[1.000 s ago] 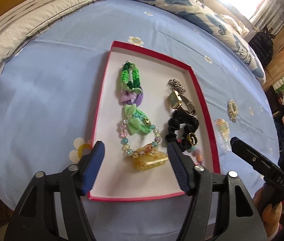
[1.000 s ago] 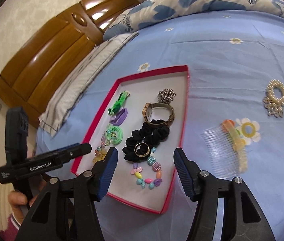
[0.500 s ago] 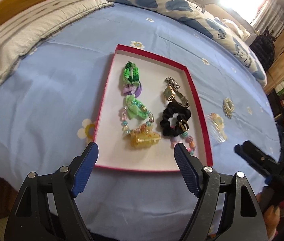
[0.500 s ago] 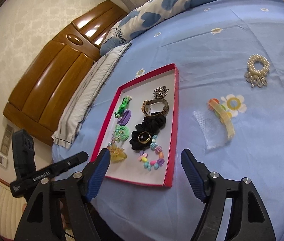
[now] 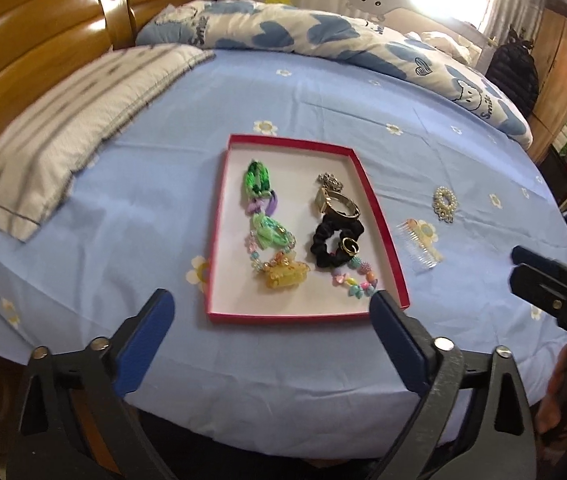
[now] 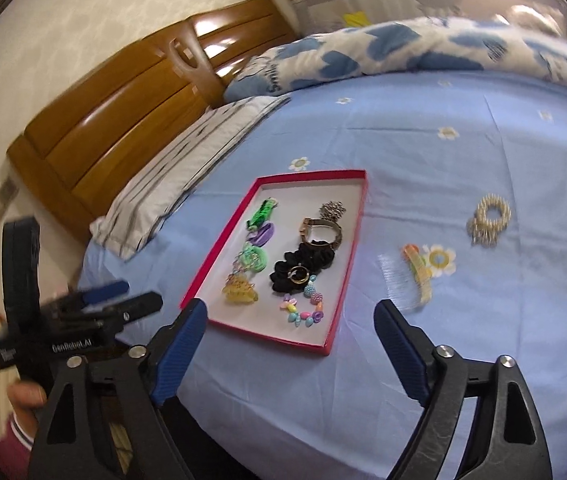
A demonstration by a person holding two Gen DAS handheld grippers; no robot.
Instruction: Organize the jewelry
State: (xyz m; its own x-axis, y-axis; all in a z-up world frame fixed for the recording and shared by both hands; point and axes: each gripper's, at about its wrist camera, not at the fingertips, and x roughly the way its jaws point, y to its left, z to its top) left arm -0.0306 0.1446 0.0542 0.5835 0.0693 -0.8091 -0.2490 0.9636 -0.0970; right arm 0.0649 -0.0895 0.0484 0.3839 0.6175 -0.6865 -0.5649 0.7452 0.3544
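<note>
A red-rimmed white tray lies on the blue bedsheet. In it are green and purple hair ties, a yellow claw clip, a gold watch, a black scrunchie with a gold ring on it, and a pastel bead bracelet. A clear comb and a pearl hair tie lie on the sheet right of the tray. My left gripper and right gripper are open, empty, and held back from the tray's near edge.
A striped pillow lies to the left and a blue-and-white duvet along the far side. A wooden headboard stands behind. The bed's front edge runs just under both grippers.
Both grippers have pulled back and up from the tray, so the tray looks smaller and farther. Both have opened wider. The jewelry has not moved.
</note>
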